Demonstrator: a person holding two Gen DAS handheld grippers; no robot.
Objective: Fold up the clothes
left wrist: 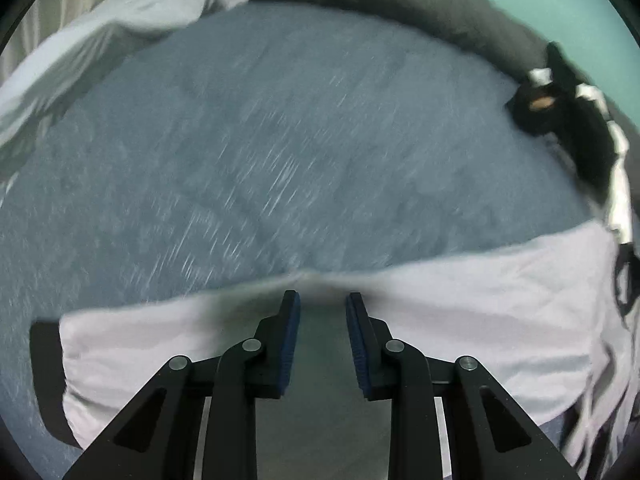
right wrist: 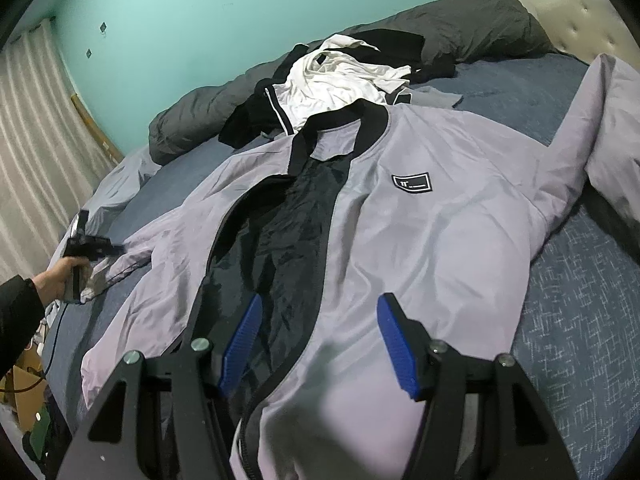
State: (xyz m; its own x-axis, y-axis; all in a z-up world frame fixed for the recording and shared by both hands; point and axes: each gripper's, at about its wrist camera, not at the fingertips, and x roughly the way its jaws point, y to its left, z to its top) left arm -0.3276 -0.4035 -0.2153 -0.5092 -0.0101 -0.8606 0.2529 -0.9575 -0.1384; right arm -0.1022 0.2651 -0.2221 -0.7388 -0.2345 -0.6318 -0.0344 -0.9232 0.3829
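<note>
at the far left of the right wrist view hangs a pale curtain (right wrist: 28, 128), with a teal wall (right wrist: 192, 20) beside it; below the curtain a person's hand (right wrist: 56, 276) in a dark sleeve (right wrist: 18, 320) grips the left gripper (right wrist: 86, 240), which sits at the end of the jacket's left-hand sleeve (right wrist: 132, 256); from this view i cannot tell whether its fingers pinch the cloth; in its own blurred left wrist view the left gripper (left wrist: 323, 298) has its blue-padded fingers (left wrist: 292, 320) set moderately apart with nothing clearly between them, the tips right at the edge of pale lilac cloth (left wrist: 480, 320) that lies across the blue bedspread (left wrist: 280, 140); moving right in the right wrist view, the lilac jacket (right wrist: 420, 248) lies spread face up on the bed, unzipped, its dark lining (right wrist: 280, 240) showing down the middle and a black collar (right wrist: 340, 124) at the top; a small black patch (right wrist: 412, 182) sits on the chest panel; behind the collar lies a heap of white and black clothes (right wrist: 340, 84), and behind that a rolled dark grey duvet (right wrist: 460, 24) along the wall; in the foreground the right gripper (right wrist: 320, 312) hovers over the jacket's lower front, its blue pads (right wrist: 394, 340) spread wide and holding nothing; farther right the jacket's other sleeve (right wrist: 608, 128) reaches up toward the edge of the frame, over the blue bedspread (right wrist: 580, 320); a pale tufted headboard (right wrist: 580, 12) fills the top right corner.
</note>
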